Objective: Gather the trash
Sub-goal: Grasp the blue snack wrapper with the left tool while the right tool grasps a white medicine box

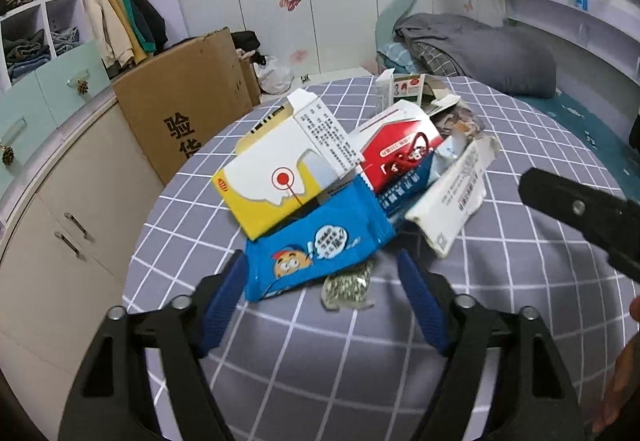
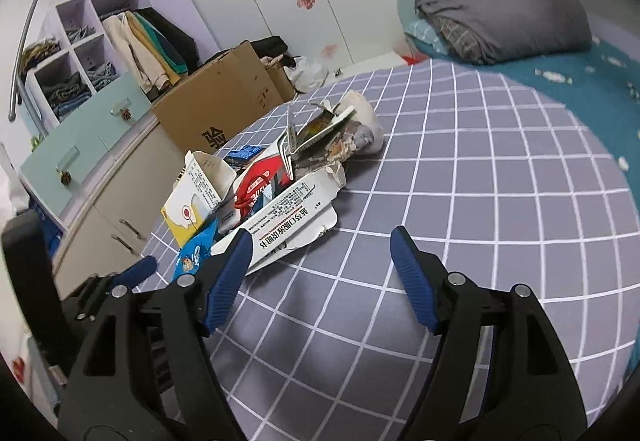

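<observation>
Flattened white carton (image 2: 288, 225) lying diagonally

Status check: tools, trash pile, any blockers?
Left tool open, right tool open, both empty. Trash pile heaped on checkered cloth. Nothing in the way.

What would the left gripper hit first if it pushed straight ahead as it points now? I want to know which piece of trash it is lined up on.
Most likely the blue snack wrapper, which lies between the open fingers of the left gripper; the small crumpled foil scrap beside it is about as near, so depth is uncertain.
</observation>
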